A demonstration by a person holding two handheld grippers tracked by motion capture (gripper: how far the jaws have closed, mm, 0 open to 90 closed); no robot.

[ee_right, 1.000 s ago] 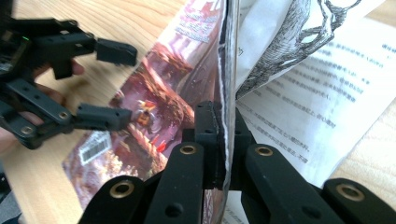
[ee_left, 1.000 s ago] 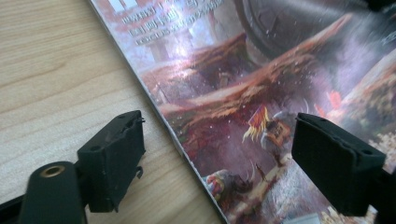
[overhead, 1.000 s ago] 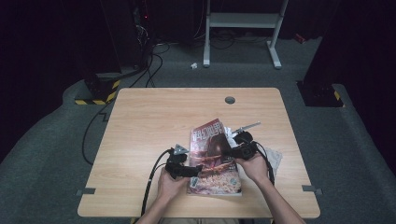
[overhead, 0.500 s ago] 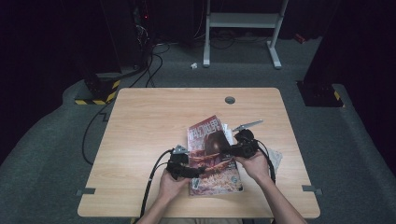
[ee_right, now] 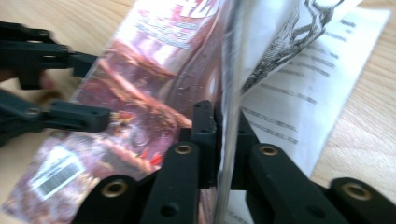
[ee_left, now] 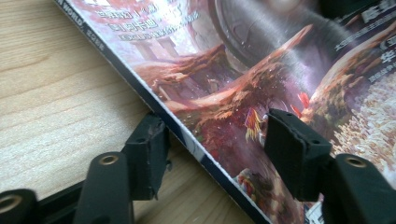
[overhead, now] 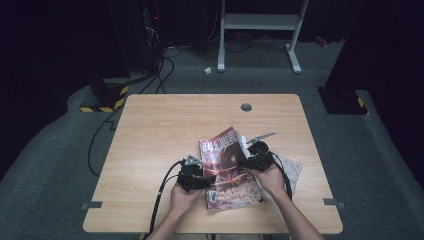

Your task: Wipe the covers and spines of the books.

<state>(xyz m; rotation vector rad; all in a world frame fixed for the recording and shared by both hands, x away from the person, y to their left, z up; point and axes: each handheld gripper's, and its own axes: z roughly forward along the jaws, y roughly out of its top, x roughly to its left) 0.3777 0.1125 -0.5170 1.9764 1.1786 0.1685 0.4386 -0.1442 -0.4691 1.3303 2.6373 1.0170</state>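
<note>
A magazine (overhead: 227,165) with a dark red cover lies near the table's front edge. My left gripper (overhead: 212,179) stands open at its spine side. Its jaws have just been closing, with the spine edge (ee_left: 187,135) between them: one pad (ee_left: 147,149) rests on the wood and the other pad (ee_left: 292,149) is over the cover. My right gripper (overhead: 245,161) is shut on the cover's free edge (ee_right: 226,84) and holds it upright off a printed inner page (ee_right: 299,102). Its jaws have just been easing open slightly, the sheet still between them. The left gripper (ee_right: 95,91) shows beyond.
A crumpled white cloth (overhead: 292,167) lies right of the magazine, under the right hand. A thin silver tool (overhead: 262,136) lies just behind it. The table (overhead: 160,130) has a round cable hole (overhead: 246,107) at the back. Black cables trail from both grippers.
The left gripper's jaws have narrowed about the magazine's spine edge. Both hands have hardly moved, and the right gripper still holds the raised cover.
</note>
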